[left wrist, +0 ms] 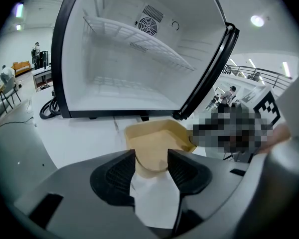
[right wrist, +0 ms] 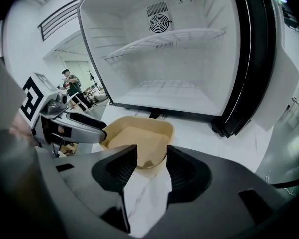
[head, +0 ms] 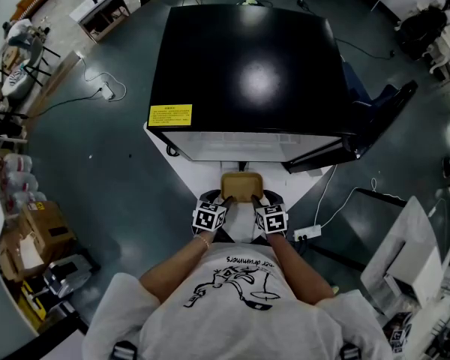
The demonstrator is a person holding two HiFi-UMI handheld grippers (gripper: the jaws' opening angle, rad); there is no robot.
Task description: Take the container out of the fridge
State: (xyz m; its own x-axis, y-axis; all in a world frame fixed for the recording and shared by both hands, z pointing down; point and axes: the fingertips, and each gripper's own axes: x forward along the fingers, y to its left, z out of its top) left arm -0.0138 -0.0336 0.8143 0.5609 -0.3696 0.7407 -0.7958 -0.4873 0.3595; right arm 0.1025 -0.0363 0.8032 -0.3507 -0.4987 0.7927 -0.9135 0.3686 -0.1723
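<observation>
A tan, shallow container point(head: 241, 185) hangs just in front of the open fridge point(head: 247, 66), outside its cavity. My left gripper point(head: 229, 199) is shut on its near left rim and my right gripper point(head: 255, 199) on its near right rim. The left gripper view has the container point(left wrist: 157, 141) wedged between the jaws of the left gripper point(left wrist: 151, 166). Seen from the right gripper, the container point(right wrist: 139, 139) sits between the jaws of the right gripper point(right wrist: 152, 166), and the left gripper's finger point(right wrist: 84, 126) rests on the far rim. The container looks empty.
The fridge interior point(right wrist: 164, 68) is bare except for a wire shelf point(right wrist: 164, 39). Its door point(head: 360, 133) stands open to the right. The fridge sits on a white base point(head: 180, 163). A power strip point(head: 307, 233) and cables lie at the right, boxes point(head: 41, 227) at the left.
</observation>
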